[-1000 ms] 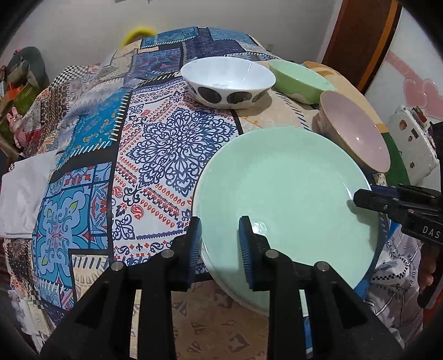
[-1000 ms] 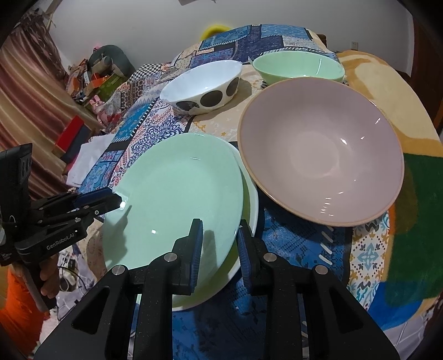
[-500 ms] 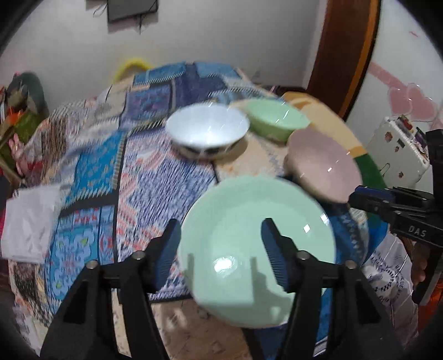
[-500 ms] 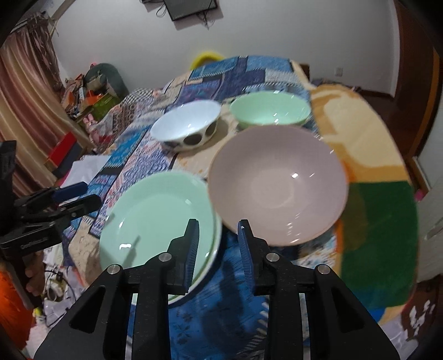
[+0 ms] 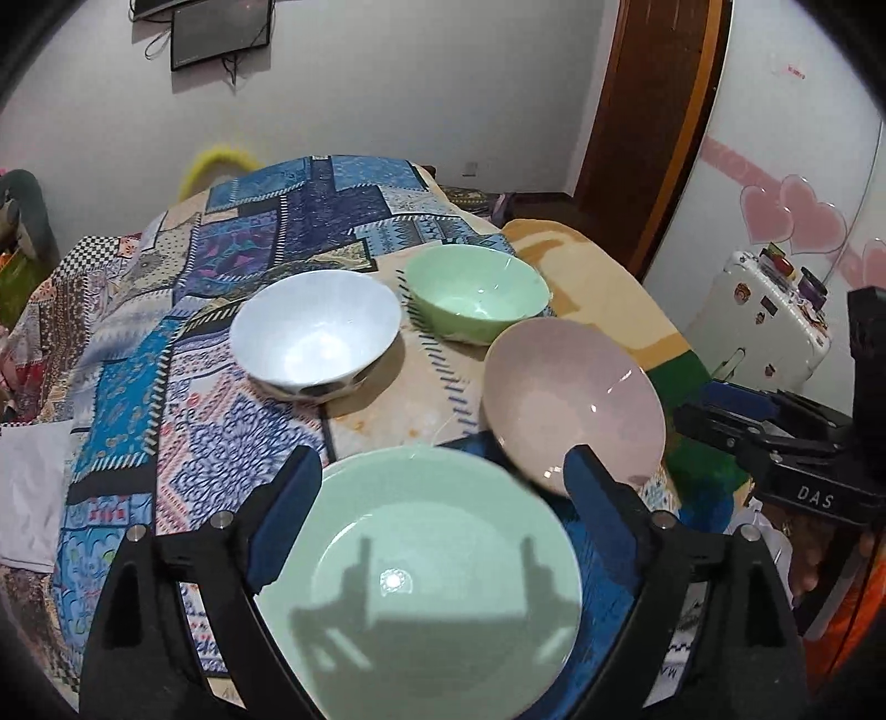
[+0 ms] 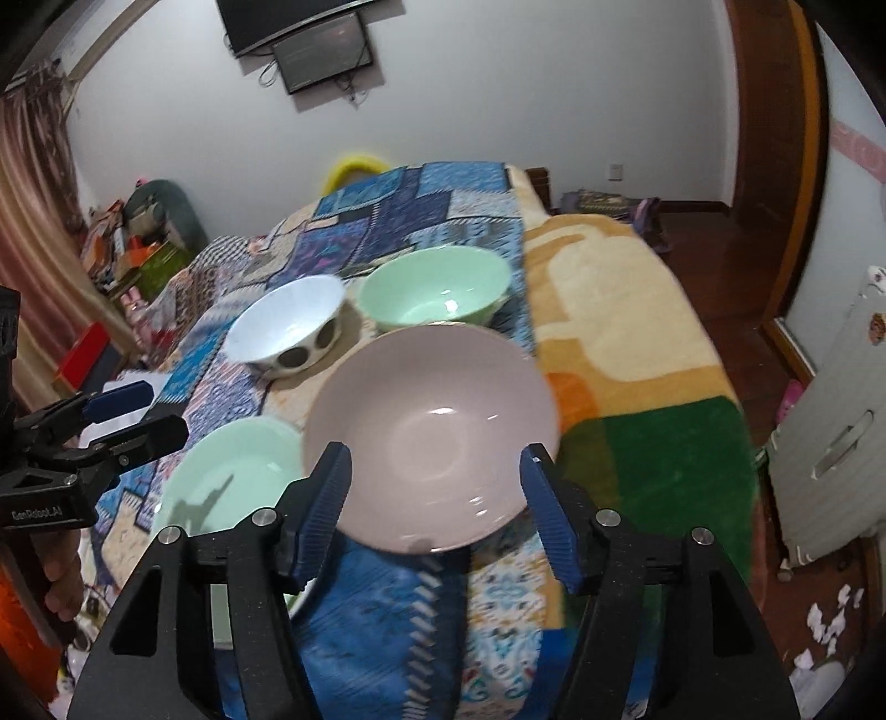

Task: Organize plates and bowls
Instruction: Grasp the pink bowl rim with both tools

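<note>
While both claws hang over the near edge of the bed (image 6: 637, 310), I see its patchwork cover (image 5: 183, 343) on the left and a beige, orange and green blanket (image 6: 653, 443) on the right. My left claw (image 5: 443, 493) has just been opening, jaws wide, nothing pinched; the green plate (image 5: 421, 581) lies below it. My right claw (image 6: 434, 487) has just been opening too, empty, over the pink bowl (image 6: 432, 426). Farther off sit the white bowl (image 5: 315, 338) and green bowl (image 5: 476, 293), side by side. A screen (image 6: 321, 50) hangs on the far white wall, wooden door frame (image 5: 653, 133) at right.
</note>
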The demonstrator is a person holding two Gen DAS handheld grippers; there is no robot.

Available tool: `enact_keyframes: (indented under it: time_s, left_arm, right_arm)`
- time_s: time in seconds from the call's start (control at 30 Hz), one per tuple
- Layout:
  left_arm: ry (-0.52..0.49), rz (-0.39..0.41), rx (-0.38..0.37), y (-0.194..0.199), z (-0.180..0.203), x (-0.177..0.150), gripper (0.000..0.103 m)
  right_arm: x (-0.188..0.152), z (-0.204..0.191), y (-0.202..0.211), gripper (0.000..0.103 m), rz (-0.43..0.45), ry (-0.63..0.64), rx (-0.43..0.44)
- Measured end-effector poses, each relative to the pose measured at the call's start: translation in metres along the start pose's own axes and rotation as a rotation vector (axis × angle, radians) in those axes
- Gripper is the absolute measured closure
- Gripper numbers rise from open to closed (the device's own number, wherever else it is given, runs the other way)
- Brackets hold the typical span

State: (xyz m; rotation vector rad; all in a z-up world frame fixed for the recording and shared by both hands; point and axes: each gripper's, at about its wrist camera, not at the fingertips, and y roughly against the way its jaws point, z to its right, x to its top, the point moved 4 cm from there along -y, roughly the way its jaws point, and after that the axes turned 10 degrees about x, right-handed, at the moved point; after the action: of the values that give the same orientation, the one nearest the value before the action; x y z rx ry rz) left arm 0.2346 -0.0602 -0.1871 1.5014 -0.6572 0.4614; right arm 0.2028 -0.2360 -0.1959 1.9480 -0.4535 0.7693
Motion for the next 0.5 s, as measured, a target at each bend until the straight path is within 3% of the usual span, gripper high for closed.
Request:
enact_keyframes:
  time_s: [0.5]
  left_arm:
    - [-0.062, -0.076, -0.003, -0.072, 0.039, 0.015, 0.013]
  right_arm:
    - [-0.009, 0.046, -0.024, 0.043, -0.038, -0.082, -0.026]
